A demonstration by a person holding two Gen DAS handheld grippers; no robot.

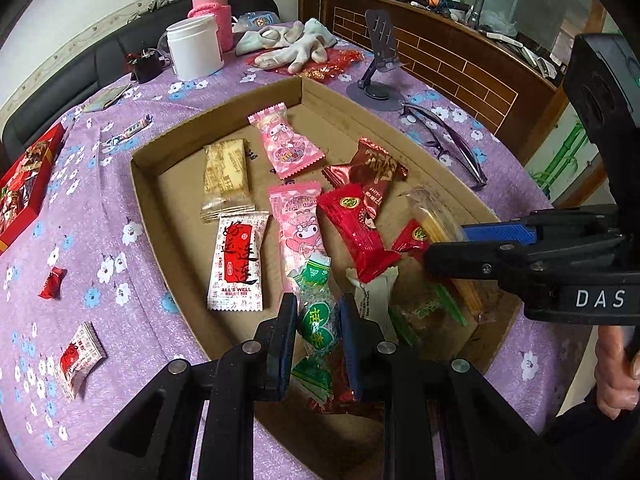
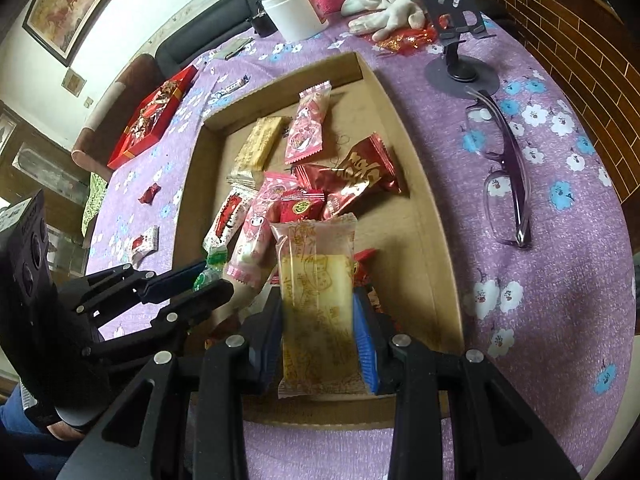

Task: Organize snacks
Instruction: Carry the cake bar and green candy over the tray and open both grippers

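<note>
Tongs in my left hand (image 1: 318,334) are clamped on a green-wrapped candy (image 1: 318,330) above the near end of the cardboard tray (image 1: 148,184), which sits on the purple flowered table (image 1: 100,240) with other snacks inside. From my right wrist, the right tongs (image 2: 318,338) are clamped on a translucent yellow pastry packet (image 2: 316,304), upright over the tray's near edge; purple glasses (image 2: 508,184) lie beside the tray.

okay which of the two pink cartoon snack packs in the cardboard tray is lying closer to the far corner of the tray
The shorter pink pack, lying alone beside the beige wafer pack. The longer pink pack lies nearer, between the white-and-red pack and a red one.
</note>
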